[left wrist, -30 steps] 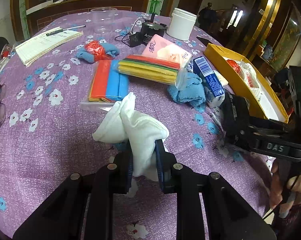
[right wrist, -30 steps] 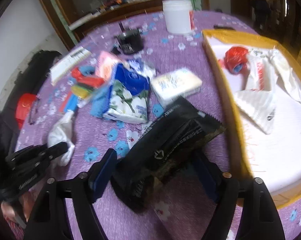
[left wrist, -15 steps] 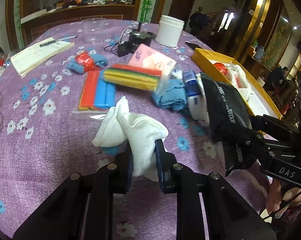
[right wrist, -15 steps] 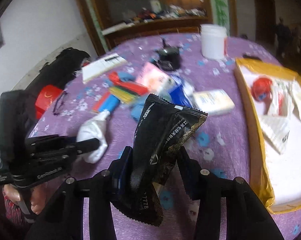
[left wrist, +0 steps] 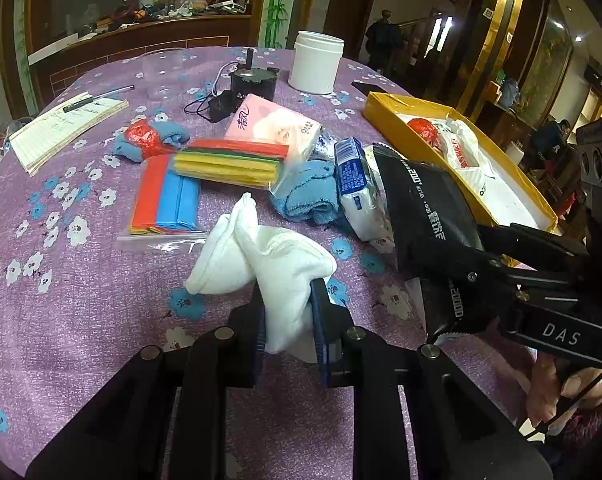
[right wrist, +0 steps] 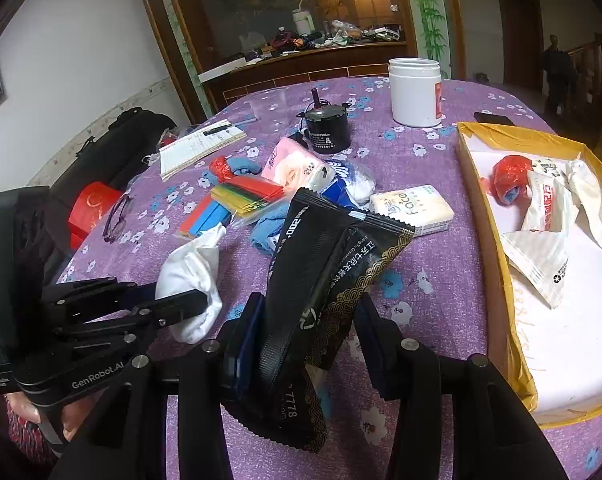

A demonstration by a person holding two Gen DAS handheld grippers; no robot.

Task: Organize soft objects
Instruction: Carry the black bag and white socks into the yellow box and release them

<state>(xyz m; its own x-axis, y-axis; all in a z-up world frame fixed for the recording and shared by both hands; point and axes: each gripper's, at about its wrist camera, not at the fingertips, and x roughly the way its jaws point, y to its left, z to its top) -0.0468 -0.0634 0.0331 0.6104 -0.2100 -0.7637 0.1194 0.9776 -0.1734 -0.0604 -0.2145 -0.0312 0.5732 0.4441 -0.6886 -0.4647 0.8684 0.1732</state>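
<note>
A round table (left wrist: pixel 41 320) under a purple cloth with a flower print carries all items. At its right side lies a shallow yellow-walled box (right wrist: pixel 485 216) with a white floor; inside are a red plastic bundle (right wrist: pixel 509 176) and several white printed bags (right wrist: pixel 545 208).

Mid-table holds a cluster: a clear bag of folded red and blue sheets (left wrist: pixel 165 196), a yellow, green and red folded stack in film (left wrist: pixel 229 162) resting on its far end, a pink tissue pack (left wrist: pixel 273 128) behind, a blue towel (left wrist: pixel 309 196) just beside a blue-and-white packet (left wrist: pixel 353 172), and a cream tissue pack (right wrist: pixel 413 210) nearer the box. Farther back stand a white jar (left wrist: pixel 315 62), a small black motor (left wrist: pixel 253 82) and a lined notepad (left wrist: pixel 61 130) with a pen on it.

The right gripper (right wrist: pixel 307 344) is clamped on a black foil pouch (right wrist: pixel 325 264), raised clear of the cloth and tilted; its jaws closed onto this pouch within the last second.

The left gripper (left wrist: pixel 289 320) has its jaws pinched tight on a white sock bundle (left wrist: pixel 269 264), held above the near part of the table, left of the pouch.

A hand (left wrist: pixel 553 384) shows beneath the right gripper's handle.
</note>
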